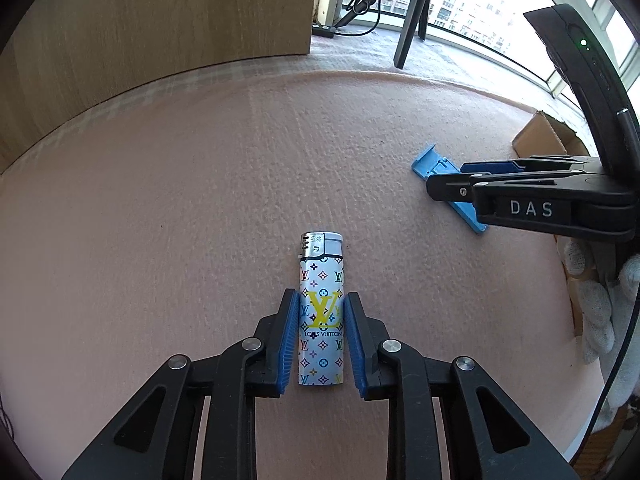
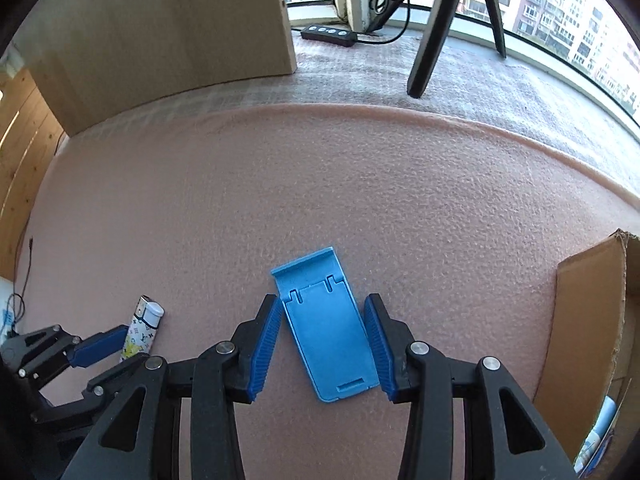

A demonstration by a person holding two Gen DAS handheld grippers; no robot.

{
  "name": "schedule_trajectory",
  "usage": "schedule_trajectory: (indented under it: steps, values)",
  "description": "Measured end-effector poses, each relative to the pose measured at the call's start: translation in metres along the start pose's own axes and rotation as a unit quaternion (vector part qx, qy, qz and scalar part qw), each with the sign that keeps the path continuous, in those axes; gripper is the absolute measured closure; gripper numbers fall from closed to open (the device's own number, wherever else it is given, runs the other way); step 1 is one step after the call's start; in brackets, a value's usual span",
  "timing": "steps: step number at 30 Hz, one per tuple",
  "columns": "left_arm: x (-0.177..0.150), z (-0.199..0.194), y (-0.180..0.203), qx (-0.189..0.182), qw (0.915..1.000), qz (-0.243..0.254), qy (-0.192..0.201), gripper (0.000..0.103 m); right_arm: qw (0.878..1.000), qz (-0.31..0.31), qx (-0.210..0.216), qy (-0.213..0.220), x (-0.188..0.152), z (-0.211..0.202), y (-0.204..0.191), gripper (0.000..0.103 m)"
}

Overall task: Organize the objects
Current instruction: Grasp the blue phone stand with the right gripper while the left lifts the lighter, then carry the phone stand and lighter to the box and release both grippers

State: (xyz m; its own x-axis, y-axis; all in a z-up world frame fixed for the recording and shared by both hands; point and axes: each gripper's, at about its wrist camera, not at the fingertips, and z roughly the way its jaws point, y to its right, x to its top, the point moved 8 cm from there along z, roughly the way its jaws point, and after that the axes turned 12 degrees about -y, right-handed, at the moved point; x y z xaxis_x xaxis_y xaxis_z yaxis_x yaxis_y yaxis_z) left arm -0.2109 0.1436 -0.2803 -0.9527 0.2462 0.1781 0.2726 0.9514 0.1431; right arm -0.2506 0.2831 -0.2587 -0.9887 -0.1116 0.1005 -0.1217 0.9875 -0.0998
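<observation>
We see a pink foam mat (image 1: 200, 200) that covers the work surface, and on it, at the left, lies the lighter (image 1: 321, 312) flat, with its silver cap pointing away from us and a coloured monogram print on its white body. Our left gripper (image 1: 321, 300) comes down over the lighter, one blue pad on each long side of it; the tips of the pads meet the body at its middle, while further back a thin gap stays between pad and lighter, so the jaws are nearly closed and they look to be pressing on it. The lighter lies on the mat, not lifted. More to the right, well apart from the lighter, lies the blue phone stand (image 2: 326, 328), folded flat, with its bent lip at the far end and a slot at the near end. Our right gripper (image 2: 320, 312) stands astride this stand with the jaws partly open; both blue pads are just beside its long edges, but a narrow strip of mat shows on each side, so the pads do not grip it. In the left wrist view a hand in a white glove (image 1: 600, 312) shows at the right edge, beside the right gripper. At the far right stands an open cardboard box (image 2: 580, 320), near the stand but not touching it.
</observation>
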Motion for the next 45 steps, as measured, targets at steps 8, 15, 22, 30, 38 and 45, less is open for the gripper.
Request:
schedule_trajectory:
  steps: [8, 15, 22, 30, 38, 45]
  values:
    - [-0.012, -0.003, 0.003, 0.003, 1.0, 0.005, 0.004, 0.078, 0.999, -0.022, -0.042, 0.009, -0.012, 0.002, -0.009, 0.069]
    - [-0.021, -0.004, 0.006, -0.001, 1.0, 0.006, 0.002, 0.078, 0.999, -0.03, -0.044, 0.011, -0.032, 0.0, -0.016, 0.069]
    - [-0.035, -0.008, 0.005, -0.051, 0.9985, -0.021, -0.002, 0.078, 0.999, -0.012, -0.03, 0.025, -0.07, -0.008, -0.021, 0.07]
    - [-0.044, -0.026, 0.014, -0.052, 0.9984, -0.017, 0.011, 0.078, 0.998, 0.021, 0.011, 0.05, -0.101, -0.032, -0.013, 0.07]
    - [-0.016, -0.05, 0.061, -0.063, 0.9972, 0.016, 0.038, 0.078, 0.995, 0.035, 0.016, 0.097, -0.121, -0.086, 0.014, 0.07]
    - [0.032, -0.067, 0.14, -0.071, 0.9929, 0.072, 0.061, 0.078, 0.989, 0.066, -0.008, 0.133, -0.141, -0.132, 0.072, 0.07]
